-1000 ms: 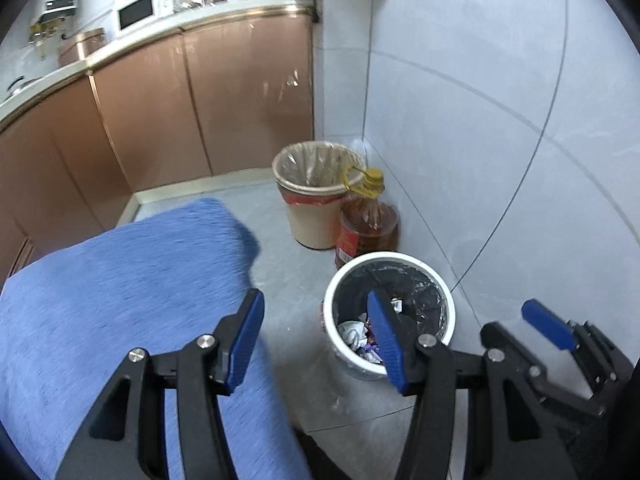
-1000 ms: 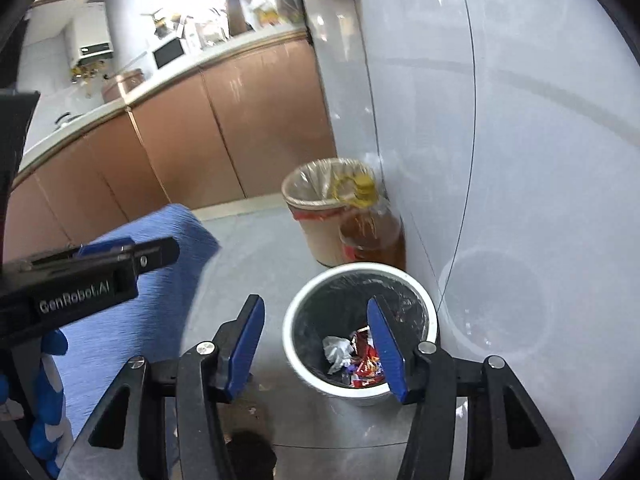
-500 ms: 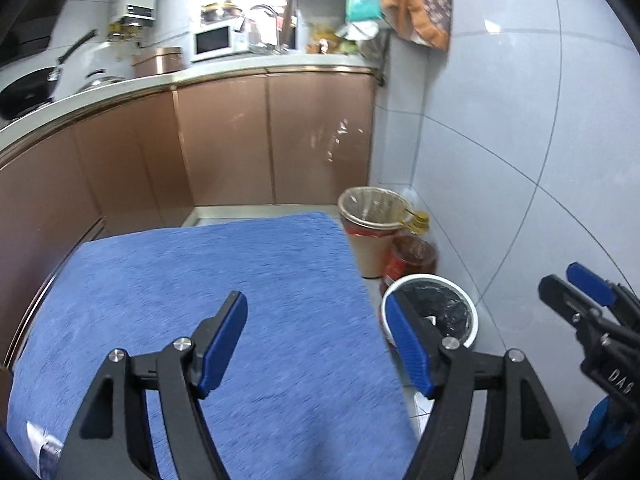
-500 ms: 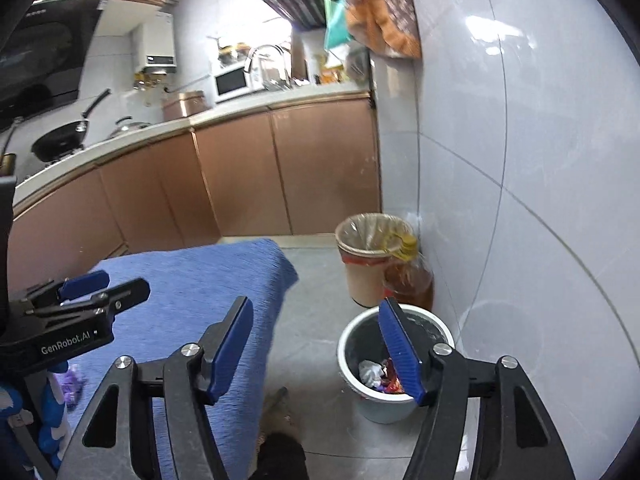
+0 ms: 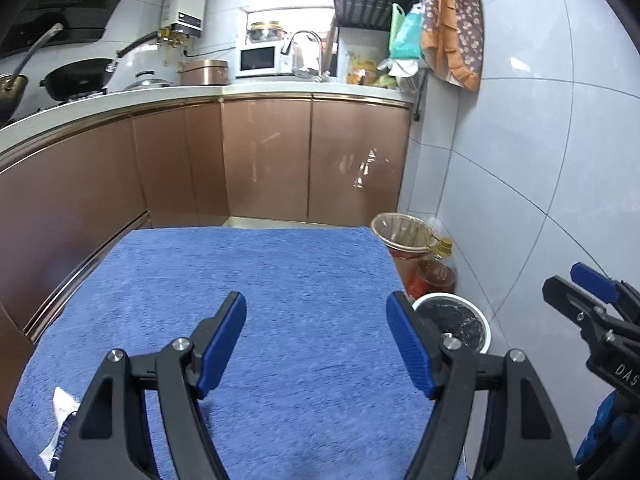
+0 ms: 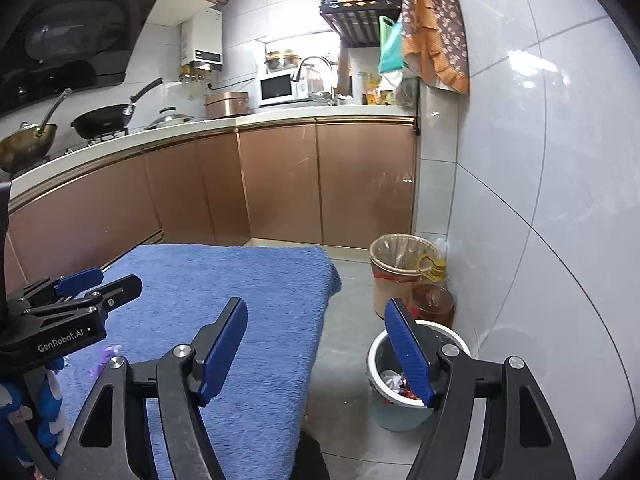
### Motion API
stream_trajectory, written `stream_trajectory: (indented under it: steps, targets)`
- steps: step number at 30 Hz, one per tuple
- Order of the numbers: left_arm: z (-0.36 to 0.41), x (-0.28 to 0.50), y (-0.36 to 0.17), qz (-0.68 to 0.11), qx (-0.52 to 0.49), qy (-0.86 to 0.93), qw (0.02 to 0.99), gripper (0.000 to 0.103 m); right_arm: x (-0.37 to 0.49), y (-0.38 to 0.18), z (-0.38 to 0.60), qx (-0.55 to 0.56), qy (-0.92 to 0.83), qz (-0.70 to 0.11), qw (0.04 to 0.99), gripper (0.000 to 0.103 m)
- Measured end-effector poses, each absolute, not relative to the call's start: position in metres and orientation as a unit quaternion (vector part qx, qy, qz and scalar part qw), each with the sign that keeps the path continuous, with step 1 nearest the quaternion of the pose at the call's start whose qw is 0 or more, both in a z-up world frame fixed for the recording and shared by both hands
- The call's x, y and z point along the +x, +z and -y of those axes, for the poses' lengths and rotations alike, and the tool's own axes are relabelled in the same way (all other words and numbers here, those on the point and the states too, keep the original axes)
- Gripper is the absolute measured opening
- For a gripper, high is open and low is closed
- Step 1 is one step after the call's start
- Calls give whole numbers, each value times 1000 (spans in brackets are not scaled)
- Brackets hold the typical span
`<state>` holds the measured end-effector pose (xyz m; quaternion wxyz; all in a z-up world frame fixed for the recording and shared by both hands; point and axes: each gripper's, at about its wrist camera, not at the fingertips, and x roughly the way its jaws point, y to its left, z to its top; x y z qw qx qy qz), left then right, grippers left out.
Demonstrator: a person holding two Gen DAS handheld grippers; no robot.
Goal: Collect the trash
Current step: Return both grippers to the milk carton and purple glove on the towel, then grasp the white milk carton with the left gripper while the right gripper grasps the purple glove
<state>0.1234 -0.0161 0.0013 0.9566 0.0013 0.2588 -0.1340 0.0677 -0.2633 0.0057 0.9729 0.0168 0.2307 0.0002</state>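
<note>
My left gripper (image 5: 316, 344) is open and empty above the blue towel-covered table (image 5: 280, 280). My right gripper (image 6: 316, 348) is open and empty over the table's right edge (image 6: 320, 320). A white bin (image 6: 404, 400) with a black liner stands on the floor right of the table and holds crumpled wrappers (image 6: 394, 380); it also shows in the left wrist view (image 5: 460, 320). A white wrapper (image 5: 62, 428) lies at the table's near left corner. A small purple scrap (image 6: 105, 356) lies on the towel near the left gripper (image 6: 80, 292).
A tan bin (image 6: 396, 276) with a clear liner and an oil bottle (image 6: 434, 300) stand against the tiled wall (image 6: 540, 240) behind the white bin. Copper cabinets (image 6: 280, 184) and a countertop with pans and a microwave run along the back.
Both grippers have lifted and pulled back from over the white bin toward the table. The views now take in the whole towel and the kitchen counter. Both stay open.
</note>
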Motion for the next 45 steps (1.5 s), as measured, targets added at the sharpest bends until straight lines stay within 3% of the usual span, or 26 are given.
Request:
stream_trajectory:
  steps: [9, 17, 28, 38, 40, 45]
  targets:
    - [-31, 113, 2, -252, -1, -100, 962, 71, 62, 23, 238, 7, 42, -220, 974, 70]
    - [-114, 102, -29, -282, 1, -33, 959, 71, 76, 20, 200, 11, 118, -249, 961, 70]
    - [-259, 90, -100, -402, -3, 47, 914, 71, 110, -27, 118, -1, 234, -341, 911, 70]
    - [-276, 95, -125, -450, -50, -19, 892, 70, 140, -83, 50, -9, 304, -432, 849, 70]
    - [-270, 102, -128, -458, -45, -24, 888, 64, 144, -90, 44, -12, 308, -441, 843, 70]
    - [-267, 108, -141, -477, -53, -31, 877, 40, 157, -108, 28, -15, 317, -467, 825, 70]
